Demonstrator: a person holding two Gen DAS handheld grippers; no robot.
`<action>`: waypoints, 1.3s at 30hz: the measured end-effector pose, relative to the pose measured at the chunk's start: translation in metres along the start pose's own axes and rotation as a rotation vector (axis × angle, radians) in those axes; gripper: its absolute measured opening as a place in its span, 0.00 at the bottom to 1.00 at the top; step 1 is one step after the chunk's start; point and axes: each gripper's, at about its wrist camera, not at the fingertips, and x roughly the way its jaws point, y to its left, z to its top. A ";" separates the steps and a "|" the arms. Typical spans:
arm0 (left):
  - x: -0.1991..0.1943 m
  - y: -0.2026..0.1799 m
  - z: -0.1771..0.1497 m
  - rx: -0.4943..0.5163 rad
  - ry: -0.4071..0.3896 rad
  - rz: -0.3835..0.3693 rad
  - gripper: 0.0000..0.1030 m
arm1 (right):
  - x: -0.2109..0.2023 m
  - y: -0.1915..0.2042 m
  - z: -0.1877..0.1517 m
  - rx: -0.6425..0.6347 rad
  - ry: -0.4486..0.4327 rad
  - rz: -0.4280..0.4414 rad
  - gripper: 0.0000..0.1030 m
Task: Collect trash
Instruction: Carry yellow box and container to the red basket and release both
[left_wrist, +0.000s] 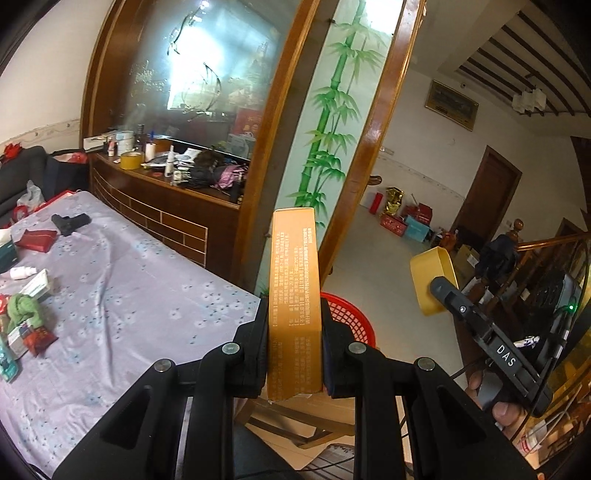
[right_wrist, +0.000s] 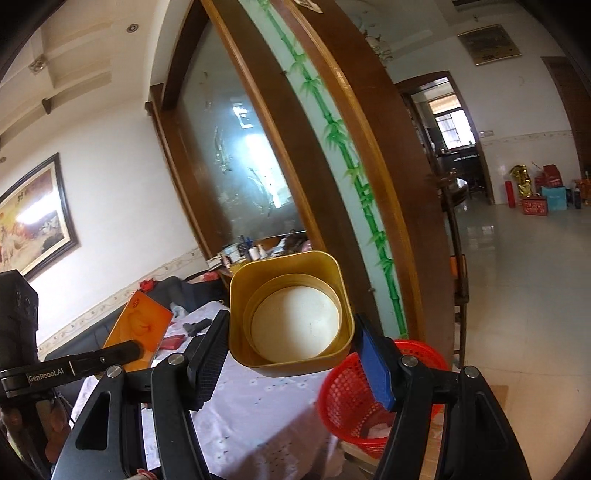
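The left gripper (left_wrist: 294, 343) holds a tall orange box (left_wrist: 293, 295) firmly between its two fingers; the box stands upright, with small white print on its side. Behind the box, low down, the red basket (left_wrist: 351, 321) shows only in part, at the end of the table (left_wrist: 129, 295), which has a pale flowered cloth. On this cloth, to the left, lie a black toy pistol (left_wrist: 70, 222), a flat red packet (left_wrist: 37, 239) and some small boxes and wrappers. The right gripper (right_wrist: 291, 354) carries a yellow square container (right_wrist: 290, 314) between its fingers, tilted so its open mouth faces the camera, and a round white bottom is visible inside. Its left finger touches the container's side; whether the right blue pad (right_wrist: 375, 365) touches it I cannot tell. In the right wrist view the basket stands just below and to the right of the container, with some trash inside.
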 end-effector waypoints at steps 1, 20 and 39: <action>0.003 -0.002 0.000 0.003 0.006 -0.008 0.21 | 0.000 -0.002 0.000 0.003 0.000 -0.009 0.68; 0.106 -0.026 0.000 0.011 0.167 -0.149 0.21 | 0.023 -0.042 -0.005 0.078 0.068 -0.111 0.68; 0.212 -0.019 -0.032 -0.002 0.351 -0.159 0.21 | 0.080 -0.099 -0.029 0.206 0.211 -0.145 0.68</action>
